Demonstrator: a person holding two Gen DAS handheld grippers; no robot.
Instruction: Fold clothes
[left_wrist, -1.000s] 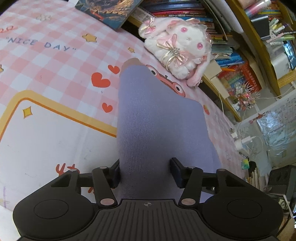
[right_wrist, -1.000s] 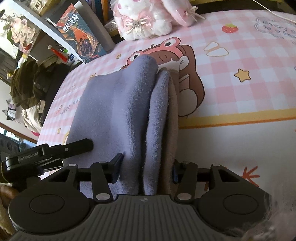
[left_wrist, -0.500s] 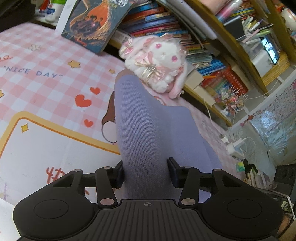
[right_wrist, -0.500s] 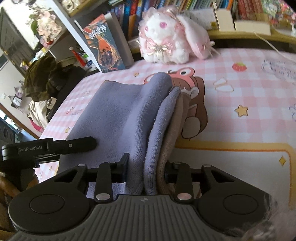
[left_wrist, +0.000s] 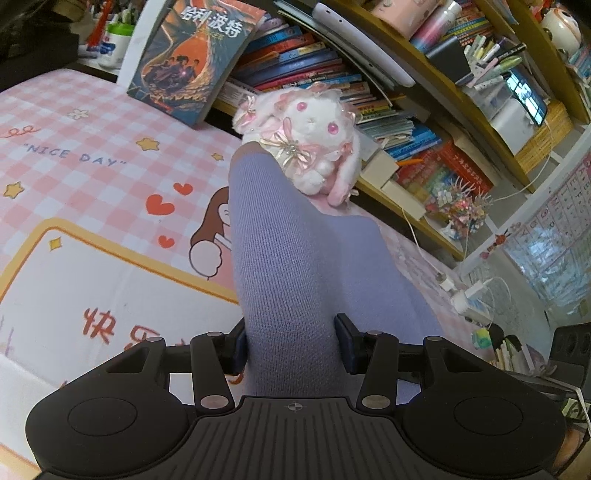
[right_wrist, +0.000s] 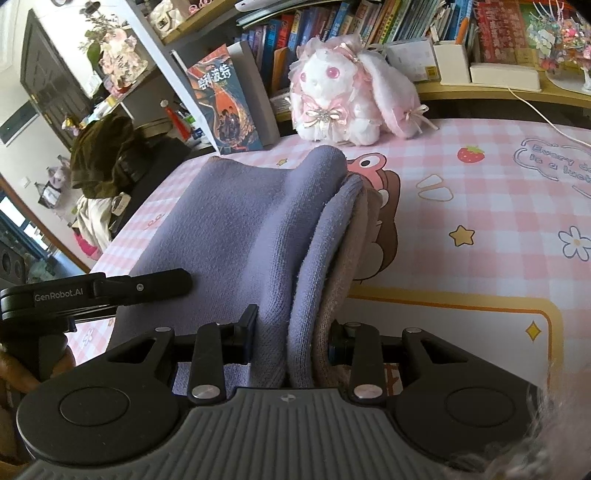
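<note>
Both tongs are clamped on the bunched lavender sweater (right_wrist: 236, 236): left tongs (left_wrist: 291, 341), right tongs (right_wrist: 290, 334), above the pink checked surface (right_wrist: 480, 192); bookshelf (left_wrist: 424, 122) far behind.

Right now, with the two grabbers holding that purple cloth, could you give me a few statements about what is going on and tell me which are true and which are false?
1. Both grippers grip the same purple garment. True: the left gripper and the right gripper are each shut on a bunch of it.
2. The garment lies flat on the pink checked bedspread. False: it is bunched into thick folds and drawn up between the grippers.
3. A white and pink plush rabbit sits beyond the garment. True.
4. The rabbit sits on top of the garment. False: it sits on the bedspread by the bookshelf.
5. A book leans upright beside the rabbit. True.
</note>
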